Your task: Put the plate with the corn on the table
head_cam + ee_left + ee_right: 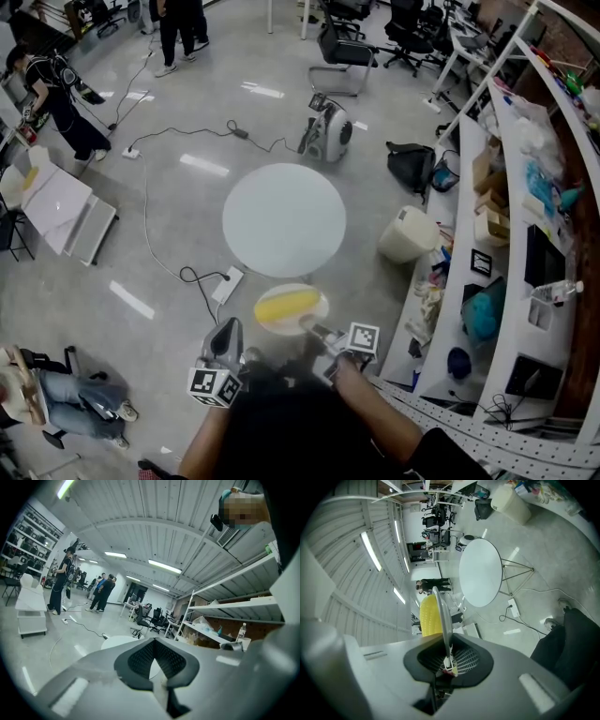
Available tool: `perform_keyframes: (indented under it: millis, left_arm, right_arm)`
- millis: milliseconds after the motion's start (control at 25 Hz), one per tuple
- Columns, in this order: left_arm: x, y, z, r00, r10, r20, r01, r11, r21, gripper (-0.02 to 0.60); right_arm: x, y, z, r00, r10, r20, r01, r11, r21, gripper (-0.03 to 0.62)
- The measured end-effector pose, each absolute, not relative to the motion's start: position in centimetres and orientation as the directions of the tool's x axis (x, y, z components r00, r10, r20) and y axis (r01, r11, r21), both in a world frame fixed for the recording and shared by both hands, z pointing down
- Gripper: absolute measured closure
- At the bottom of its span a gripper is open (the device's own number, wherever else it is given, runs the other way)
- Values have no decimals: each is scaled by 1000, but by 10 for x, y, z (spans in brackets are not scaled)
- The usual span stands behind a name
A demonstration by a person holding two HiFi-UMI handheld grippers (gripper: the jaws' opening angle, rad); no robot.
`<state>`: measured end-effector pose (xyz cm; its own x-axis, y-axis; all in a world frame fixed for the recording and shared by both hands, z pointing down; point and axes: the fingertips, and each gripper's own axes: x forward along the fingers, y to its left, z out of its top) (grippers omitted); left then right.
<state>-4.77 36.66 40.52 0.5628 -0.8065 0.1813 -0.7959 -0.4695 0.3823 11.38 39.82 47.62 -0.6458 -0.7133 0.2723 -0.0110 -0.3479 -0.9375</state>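
A white plate carrying a yellow corn cob hangs in the air just short of the near edge of the round white table. My right gripper is shut on the plate's near rim. In the right gripper view the plate stands edge-on between the jaws of the right gripper, with the corn on its left side and the table beyond. My left gripper sits to the plate's left, shut and holding nothing. Past the left gripper, the table shows in its own view.
Shelving full of boxes and clutter lines the right side. A white bin, a black bag and a small machine stand on the floor beyond the table. Cables and a power strip lie left of it. A person sits at lower left.
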Motion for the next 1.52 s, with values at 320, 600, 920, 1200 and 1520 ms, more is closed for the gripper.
perform_keyframes:
  millis: [320, 600, 920, 1200, 1520]
  left_arm:
    - [-45, 353, 400, 550, -816, 178, -804, -460, 376, 578]
    - [-44, 323, 400, 567, -807, 164, -793, -481, 374, 578]
    - [-48, 290, 400, 589, -792, 160, -778, -503, 376, 578]
    - [-54, 258, 400, 596, -787, 157, -771, -508, 384, 578]
    - [-64, 223, 401, 608, -779, 155, -762, -516, 392, 578]
  right_arm:
    - [121, 387, 475, -646, -712, 276, -12, -352, -936, 560]
    - [119, 365, 474, -631, -728, 268, -6, -341, -940, 560]
    - [112, 335, 473, -619, -737, 271, -12, -336, -942, 560]
    - [102, 307, 472, -617, -741, 265, -2, -336, -942, 560]
    - [92, 275, 470, -606, -750, 264, 6, -336, -942, 560]
